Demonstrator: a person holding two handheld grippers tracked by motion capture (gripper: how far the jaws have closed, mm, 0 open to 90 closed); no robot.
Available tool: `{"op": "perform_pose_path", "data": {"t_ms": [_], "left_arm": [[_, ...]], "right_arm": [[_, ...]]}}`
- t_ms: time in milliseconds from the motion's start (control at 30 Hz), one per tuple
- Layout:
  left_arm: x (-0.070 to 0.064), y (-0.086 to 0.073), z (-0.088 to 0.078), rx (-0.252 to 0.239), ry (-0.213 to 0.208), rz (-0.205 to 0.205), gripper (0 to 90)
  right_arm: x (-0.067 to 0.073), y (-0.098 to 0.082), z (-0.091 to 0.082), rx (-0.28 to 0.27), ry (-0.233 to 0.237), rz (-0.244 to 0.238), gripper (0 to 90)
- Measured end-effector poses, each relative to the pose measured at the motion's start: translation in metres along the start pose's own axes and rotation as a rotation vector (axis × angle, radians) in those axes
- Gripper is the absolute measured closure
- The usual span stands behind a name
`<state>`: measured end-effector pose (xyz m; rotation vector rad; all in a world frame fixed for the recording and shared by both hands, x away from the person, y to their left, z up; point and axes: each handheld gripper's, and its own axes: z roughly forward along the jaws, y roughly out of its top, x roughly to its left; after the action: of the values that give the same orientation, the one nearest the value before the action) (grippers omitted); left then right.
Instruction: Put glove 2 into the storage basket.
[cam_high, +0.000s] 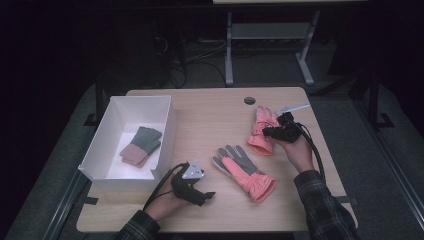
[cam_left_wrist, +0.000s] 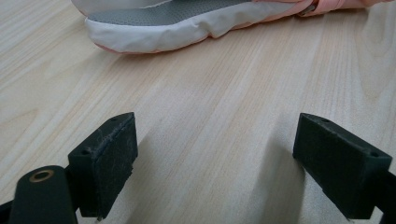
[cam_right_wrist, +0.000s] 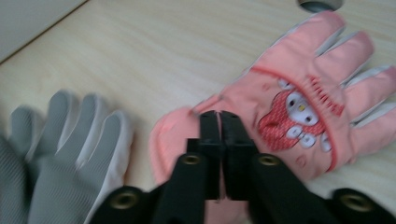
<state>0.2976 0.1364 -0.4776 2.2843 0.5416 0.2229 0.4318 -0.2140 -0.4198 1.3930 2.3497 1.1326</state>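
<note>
- The pink glove with the cartoon patch (cam_right_wrist: 299, 102) lies back-up on the wooden table (cam_high: 210, 125), toward its 2 o'clock area in the high view, fingers pointing to the far edge.
- My right gripper (cam_right_wrist: 219, 122) sits over that glove's cuff end; in the right gripper view my 2 jaws stand almost together with only a thin slit between them, their tips at the cuff fabric. I cannot tell whether any cloth is pinched in that slit.
- In the high view the same gripper (cam_high: 281, 131) is at 3 o'clock of the glove, my hand behind it.
- The 2nd pink glove (cam_high: 243, 172) lies palm-up, grey palm showing, near the table's middle, at about 7 o'clock from the 1st glove and apart from it.
- My left gripper (cam_left_wrist: 215, 158) rests low over bare wood at 9 o'clock of that palm-up glove, jaws wide apart and holding nothing; the glove's white edge (cam_left_wrist: 187, 32) lies ahead at 12 o'clock.
- A white box (cam_high: 165, 125) stands at the table's 9 o'clock side, with a green and pink knitted glove (cam_high: 141, 145) inside.
- A round grey grommet (cam_high: 249, 100) sits at the table's 12 o'clock edge.
</note>
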Motion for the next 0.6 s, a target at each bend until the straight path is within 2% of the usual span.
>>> {"op": "perform_pose_path", "data": {"t_ms": [133,200,233,267,333,400,500,533,600], "left_arm": [[0.0,0.0,-0.001,0.009,0.001,0.006,13.0],[0.0,0.0,0.0,0.005,0.001,0.005,13.1],[0.0,0.0,0.0,0.005,0.001,0.005,13.0],[0.0,0.0,0.0,0.0,0.0,0.0,13.1],[0.0,0.0,0.0,0.0,0.0,0.0,13.0],[0.0,0.0,0.0,0.002,0.0,0.001,13.0],[0.0,0.0,0.0,-0.003,0.001,0.0,13.0],[0.0,0.0,0.0,0.0,0.0,0.0,13.0],[0.0,0.0,0.0,0.0,0.0,0.0,13.0]], "right_arm": [[-0.002,0.01,0.01,-0.039,-0.058,0.033,69.6],[-0.005,0.015,0.016,-0.013,-0.088,0.051,64.6],[-0.005,0.015,0.016,-0.013,-0.088,0.051,64.6],[-0.008,0.017,0.021,-0.008,-0.109,0.077,62.2],[-0.01,0.018,0.023,-0.011,-0.11,0.079,60.7],[-0.009,0.017,0.032,0.012,-0.128,0.091,55.9],[-0.007,0.014,0.041,0.03,-0.151,0.101,56.0],[-0.006,0.014,0.042,0.034,-0.158,0.112,58.2],[-0.006,0.013,0.045,0.046,-0.179,0.098,65.5]]}}
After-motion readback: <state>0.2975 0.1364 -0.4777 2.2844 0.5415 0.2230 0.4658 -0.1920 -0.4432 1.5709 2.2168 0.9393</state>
